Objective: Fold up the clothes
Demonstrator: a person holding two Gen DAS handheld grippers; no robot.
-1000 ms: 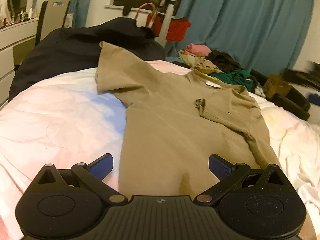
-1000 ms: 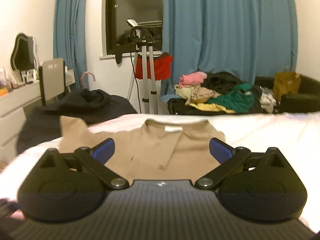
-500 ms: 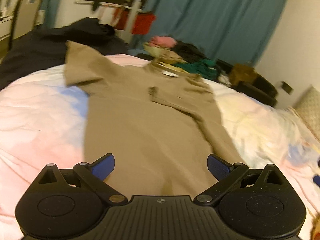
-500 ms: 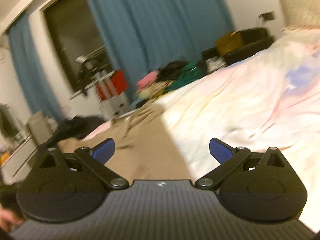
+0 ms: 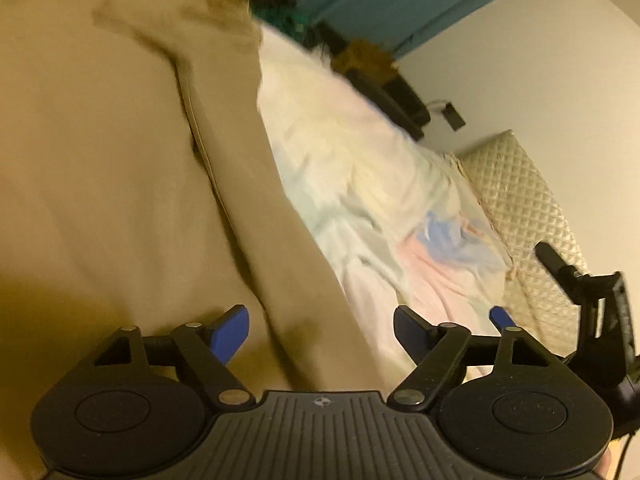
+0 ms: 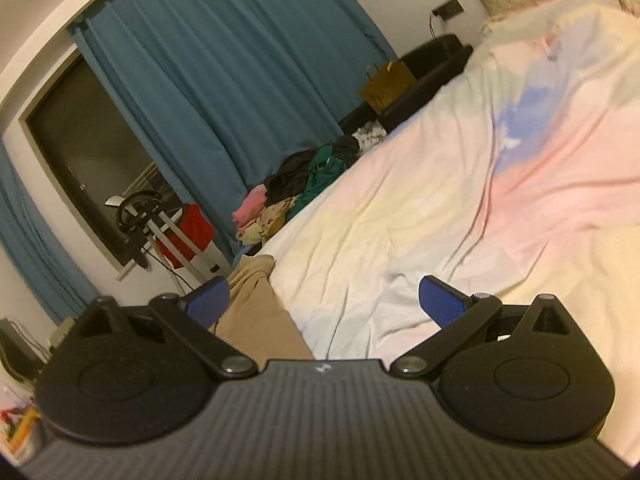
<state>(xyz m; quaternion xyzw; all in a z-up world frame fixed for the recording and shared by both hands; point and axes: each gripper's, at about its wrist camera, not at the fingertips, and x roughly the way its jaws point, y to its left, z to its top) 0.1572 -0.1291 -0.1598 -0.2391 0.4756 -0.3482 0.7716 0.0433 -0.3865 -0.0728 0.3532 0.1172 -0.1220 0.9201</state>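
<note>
Tan shirt point(image 5: 120, 184) on the bedspread point(image 5: 384, 184); left gripper point(image 5: 320, 332) jaws have been closing (still unclenched), right gripper point(image 6: 324, 300) jaws released.

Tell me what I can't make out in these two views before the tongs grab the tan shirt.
- Tan shirt, left wrist view: its collar is motion-blurred, its left side and hem are cut off by the frame and the left tongs.
- Tan shirt, right wrist view: only a strip shows; the right tongs body hides the rest.
- Whether the left tongs' blue pads touch the cloth: unclear.
</note>
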